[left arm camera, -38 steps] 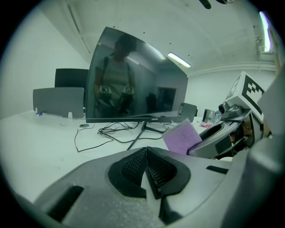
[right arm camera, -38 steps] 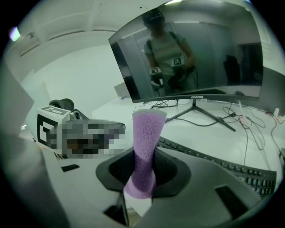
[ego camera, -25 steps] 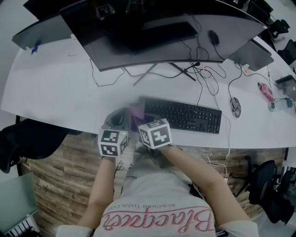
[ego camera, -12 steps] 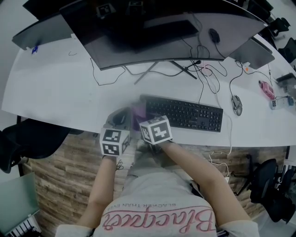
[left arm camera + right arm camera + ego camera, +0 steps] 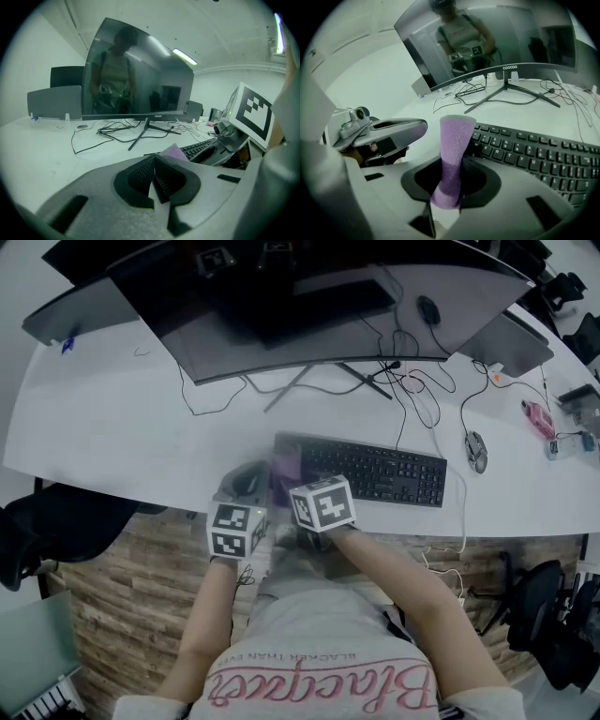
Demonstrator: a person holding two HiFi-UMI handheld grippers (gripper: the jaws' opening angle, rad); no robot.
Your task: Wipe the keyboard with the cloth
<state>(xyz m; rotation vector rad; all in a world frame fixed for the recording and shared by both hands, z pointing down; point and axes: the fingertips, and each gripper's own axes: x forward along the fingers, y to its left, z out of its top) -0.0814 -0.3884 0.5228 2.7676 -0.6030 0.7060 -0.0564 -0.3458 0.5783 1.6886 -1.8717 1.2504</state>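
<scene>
The white bench (image 5: 103, 418) curves across the head view. On it a wide curved monitor (image 5: 309, 306) rests on a splayed stand (image 5: 319, 381), with loose black cables (image 5: 412, 395) trailing around it. A black keyboard (image 5: 375, 470) lies near the front edge, a mouse (image 5: 476, 451) just to its right.

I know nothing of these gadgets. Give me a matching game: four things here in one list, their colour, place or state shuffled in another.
1 cloth
2 keyboard
3 left gripper
4 mouse

a jaws shut, nothing between
b purple, clamped in the right gripper
c on the desk, right of the keyboard
d black, flat on the desk

Pairs: 1-b; 2-d; 3-a; 4-c.
</scene>
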